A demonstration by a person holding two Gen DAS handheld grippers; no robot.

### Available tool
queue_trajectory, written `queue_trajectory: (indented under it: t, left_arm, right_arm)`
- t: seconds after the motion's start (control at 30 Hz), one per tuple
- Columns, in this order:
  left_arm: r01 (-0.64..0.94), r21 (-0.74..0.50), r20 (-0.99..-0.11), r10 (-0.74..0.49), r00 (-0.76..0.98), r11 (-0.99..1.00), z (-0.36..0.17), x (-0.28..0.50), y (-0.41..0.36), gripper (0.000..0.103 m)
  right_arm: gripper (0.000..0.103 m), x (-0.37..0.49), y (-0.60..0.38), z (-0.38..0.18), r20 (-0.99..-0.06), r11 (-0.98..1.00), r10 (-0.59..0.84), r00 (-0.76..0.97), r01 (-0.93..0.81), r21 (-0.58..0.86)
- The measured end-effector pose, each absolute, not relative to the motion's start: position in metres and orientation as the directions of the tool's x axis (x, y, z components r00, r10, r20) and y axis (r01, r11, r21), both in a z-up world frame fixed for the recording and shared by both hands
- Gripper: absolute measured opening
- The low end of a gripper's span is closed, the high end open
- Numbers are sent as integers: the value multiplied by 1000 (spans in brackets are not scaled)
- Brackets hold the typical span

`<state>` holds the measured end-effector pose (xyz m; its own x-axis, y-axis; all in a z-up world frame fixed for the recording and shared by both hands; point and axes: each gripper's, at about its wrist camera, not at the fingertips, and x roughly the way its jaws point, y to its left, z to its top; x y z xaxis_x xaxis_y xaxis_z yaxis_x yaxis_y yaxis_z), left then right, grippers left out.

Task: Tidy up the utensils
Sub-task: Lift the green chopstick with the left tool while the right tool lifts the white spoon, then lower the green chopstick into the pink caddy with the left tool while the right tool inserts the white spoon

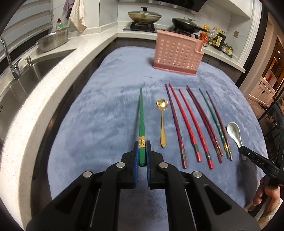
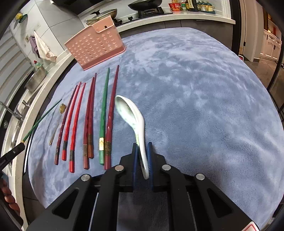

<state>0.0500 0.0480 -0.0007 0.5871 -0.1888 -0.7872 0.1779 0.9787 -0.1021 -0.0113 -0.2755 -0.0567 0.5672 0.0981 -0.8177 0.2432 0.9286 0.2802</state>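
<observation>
My left gripper (image 1: 142,144) is shut on the thick end of a green chopstick (image 1: 141,120), whose tip points toward the pink perforated utensil holder (image 1: 177,51). My right gripper (image 2: 142,148) is shut on the handle of a white ceramic spoon (image 2: 130,112), with the bowl stretching forward. Between the two grippers, a gold flower-bowl spoon (image 1: 162,122) and several red, purple and green chopsticks (image 1: 193,124) lie side by side on the blue cloth (image 1: 106,106). The right wrist view shows the holder (image 2: 96,46) at the upper left and the left gripper (image 2: 18,145) at the far left.
A white counter with a steel sink (image 1: 32,71), a faucet (image 1: 8,56) and a colander (image 1: 53,40) runs along the left. Behind the holder are a stove with pans (image 1: 144,16) and sauce bottles (image 1: 214,38). A person's hand (image 1: 269,193) holds the right gripper.
</observation>
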Motion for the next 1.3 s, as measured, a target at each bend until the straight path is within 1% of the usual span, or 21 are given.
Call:
queue_trajectory:
  t: [0.3,0.53,0.87,1.1,1.3]
  left_arm:
    - [174,-115,-700,-204,684,978,51,60,57,7]
    - [168,-110,-622,-199,757,980,90,93,58,7]
    - [168,-117,-508,-205,837,979,145,147,55,6]
    - [202,-131,-439,-239,866,971,180,178,43,6]
    - [244,-140,-339,-278,899,960,223,222,18,6]
  right_arm:
    - [7,-3,-287,2,-748,936,36,663,240,258]
    - [7,20,-296,32,-709,944,8,706,229,239]
    - [7,75,-289,70,-648,961,20,761,165,223]
    - [7,122,-287,92,-618,958,67,783,123,259]
    - [7,186,-290,125,-573,966,46,818,110,235]
